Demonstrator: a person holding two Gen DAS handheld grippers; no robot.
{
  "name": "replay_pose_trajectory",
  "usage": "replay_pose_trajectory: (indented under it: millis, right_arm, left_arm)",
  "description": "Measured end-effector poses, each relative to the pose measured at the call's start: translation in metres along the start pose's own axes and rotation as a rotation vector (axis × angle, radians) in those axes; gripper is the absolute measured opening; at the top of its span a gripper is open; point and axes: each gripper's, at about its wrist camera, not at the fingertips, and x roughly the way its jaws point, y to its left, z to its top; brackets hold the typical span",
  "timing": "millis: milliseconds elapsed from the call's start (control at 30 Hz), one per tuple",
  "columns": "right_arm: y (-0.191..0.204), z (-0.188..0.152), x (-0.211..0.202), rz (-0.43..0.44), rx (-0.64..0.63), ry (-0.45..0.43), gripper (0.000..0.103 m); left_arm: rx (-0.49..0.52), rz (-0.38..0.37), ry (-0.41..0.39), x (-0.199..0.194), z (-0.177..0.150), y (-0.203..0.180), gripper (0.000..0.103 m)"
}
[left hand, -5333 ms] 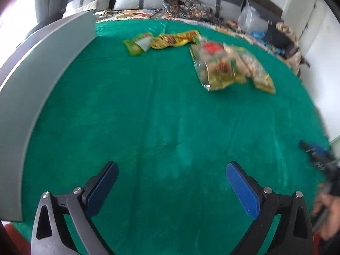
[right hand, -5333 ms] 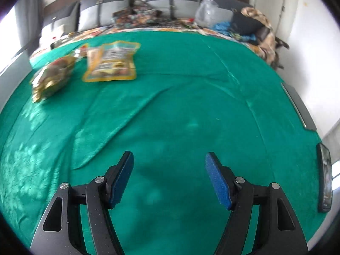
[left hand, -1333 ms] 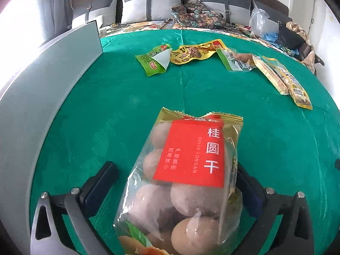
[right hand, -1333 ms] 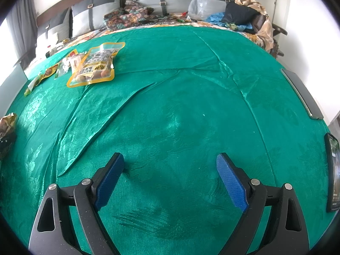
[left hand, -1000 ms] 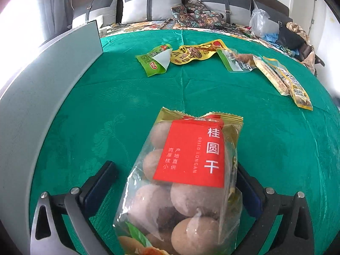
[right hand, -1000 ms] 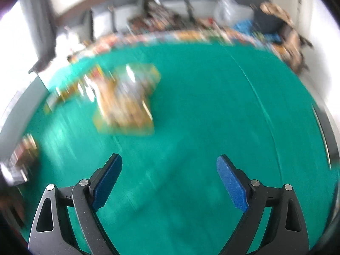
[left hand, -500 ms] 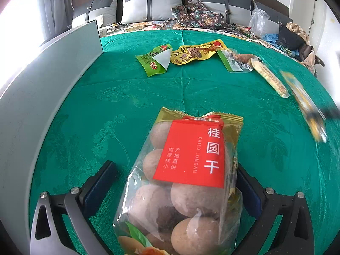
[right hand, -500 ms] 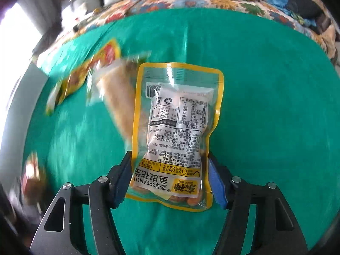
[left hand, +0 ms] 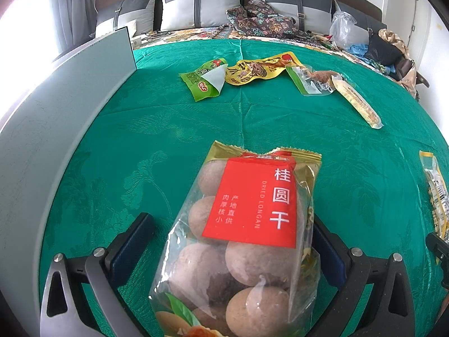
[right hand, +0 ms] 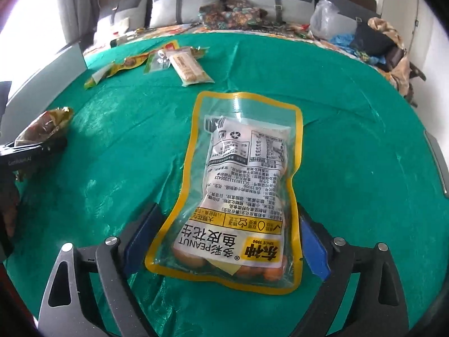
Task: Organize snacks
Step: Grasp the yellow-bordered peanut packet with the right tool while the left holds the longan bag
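Surface: green cloth [left hand: 157,140] over a bed, pillows at the far edge; a grey panel [left hand: 56,129] stands along the left edge.
Far row: green packet [left hand: 204,80], yellow packet [left hand: 259,68], clear pouch [left hand: 311,80] and long bar packet [left hand: 357,102] lie near the far edge, well apart from both tongs.
Longan bag: dried longan bag [left hand: 247,241] sits between the fingers of the left gripper [left hand: 230,255], toward the near left part of the cloth; red label up, long axis running away from the tongs.
Left tongs: right pad lies against the bag's edge, left pad stands clear with cloth showing between; whether the bag is pinched, cannot tell.
Peanut pouch: peanut pouch [right hand: 244,188] lies flat on the cloth near its middle, printed back up, long axis along the fingers.
Right tongs: right gripper [right hand: 228,238] has its jaws wide, having just been opening; the pouch's near end lies between the pads [right hand: 313,248], neither seen pressing. Judged released.
Key relation: the right hand is the nearer to the pouch; the far row lies straight ahead of it.
Hidden: near ends of both packs are partly cut off or screened; the bag's underside contact is unseen.
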Motion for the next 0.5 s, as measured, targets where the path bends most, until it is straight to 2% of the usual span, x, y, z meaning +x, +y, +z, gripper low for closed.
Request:
replay_pose_trajectory:
  millis: [500]
  right_arm:
    - [-0.001, -0.0021, 0.0006, 0.004, 0.003, 0.001, 0.094]
  left_arm:
    - [0.0, 0.001, 0.0, -0.0002, 0.0, -0.0001, 0.103]
